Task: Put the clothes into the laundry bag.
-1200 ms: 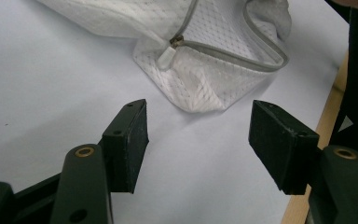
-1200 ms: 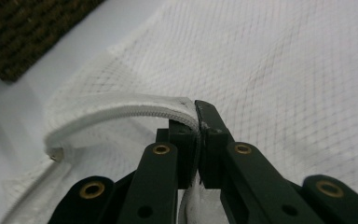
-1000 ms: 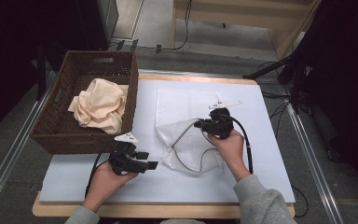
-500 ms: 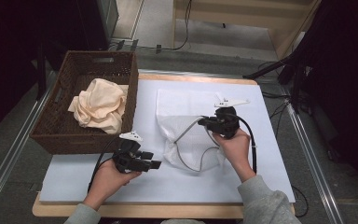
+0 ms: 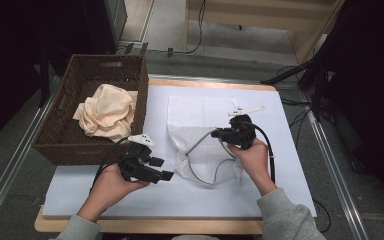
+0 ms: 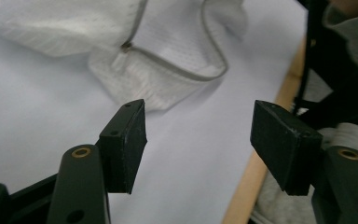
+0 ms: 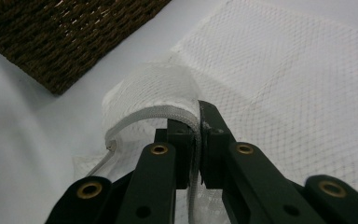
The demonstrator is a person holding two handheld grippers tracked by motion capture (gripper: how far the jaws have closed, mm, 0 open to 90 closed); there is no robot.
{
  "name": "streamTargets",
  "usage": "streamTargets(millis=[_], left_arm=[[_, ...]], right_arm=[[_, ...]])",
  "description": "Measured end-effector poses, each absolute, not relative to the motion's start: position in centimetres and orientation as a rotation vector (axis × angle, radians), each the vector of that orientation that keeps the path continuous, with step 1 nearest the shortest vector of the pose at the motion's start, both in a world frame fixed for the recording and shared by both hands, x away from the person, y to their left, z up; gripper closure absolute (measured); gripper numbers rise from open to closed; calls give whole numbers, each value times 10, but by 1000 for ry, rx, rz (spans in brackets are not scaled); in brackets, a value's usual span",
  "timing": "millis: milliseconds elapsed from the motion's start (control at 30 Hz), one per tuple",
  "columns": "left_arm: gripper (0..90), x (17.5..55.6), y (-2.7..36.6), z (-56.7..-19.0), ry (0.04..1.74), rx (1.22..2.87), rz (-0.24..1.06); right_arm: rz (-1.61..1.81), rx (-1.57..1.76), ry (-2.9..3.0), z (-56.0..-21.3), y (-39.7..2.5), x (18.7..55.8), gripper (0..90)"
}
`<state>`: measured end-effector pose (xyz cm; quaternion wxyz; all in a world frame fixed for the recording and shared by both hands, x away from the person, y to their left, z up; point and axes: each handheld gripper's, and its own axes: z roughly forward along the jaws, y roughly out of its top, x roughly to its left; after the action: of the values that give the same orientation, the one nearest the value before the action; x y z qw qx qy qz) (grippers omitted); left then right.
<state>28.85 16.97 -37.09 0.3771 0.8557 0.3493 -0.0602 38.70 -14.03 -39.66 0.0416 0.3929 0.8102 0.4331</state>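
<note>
We see a white mesh laundry bag [image 5: 200, 140] lying in the middle of the high view, on the white board [image 5: 280, 170] that covers the table. Its upper part lies flat, while its lower part is bunched, with a grey zipper edge [image 5: 200, 172] looping around an open mouth.

The right gripper [image 5: 219, 134] sits just right of centre in the high view, held in the person's right hand [image 5: 250, 152], and its tongs are pinched tight on the zipper edge [image 7: 193, 122]. In the right gripper view the grey tape passes between the closed jaws at the centre of the frame, and the mesh [image 7: 149, 88] arches up over them, lifted off the board.

The left gripper [image 5: 166, 175] is at lower left of centre in the high view, gripped by the left hand [image 5: 107, 187], just beside the bag's lower left edge but apart from it. In the left gripper view its tongs stand wide, with nothing between them, and the bag's bunched corner [image 6: 168, 74] with the zipper loop lies ahead in the upper half of the frame.

At the upper left of the high view a dark wicker basket [image 5: 60, 145] stands against the board's left edge, holding a crumpled cream cloth [image 5: 107, 112].
</note>
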Motion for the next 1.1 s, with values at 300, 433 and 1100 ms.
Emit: streamTargets(millis=[300,433,1100], left_arm=[[331,301,184,-341,862,2229,-69],[364,309,191,-331,871,2234,-41],[373,359,233,-304,946,2262,73]], right_arm=[[1362,1240,2477,-396,-141,387,863],[1379,1247,2472,-397,-141,387,863],[1372,1248,2460,-398,-142,387,863]])
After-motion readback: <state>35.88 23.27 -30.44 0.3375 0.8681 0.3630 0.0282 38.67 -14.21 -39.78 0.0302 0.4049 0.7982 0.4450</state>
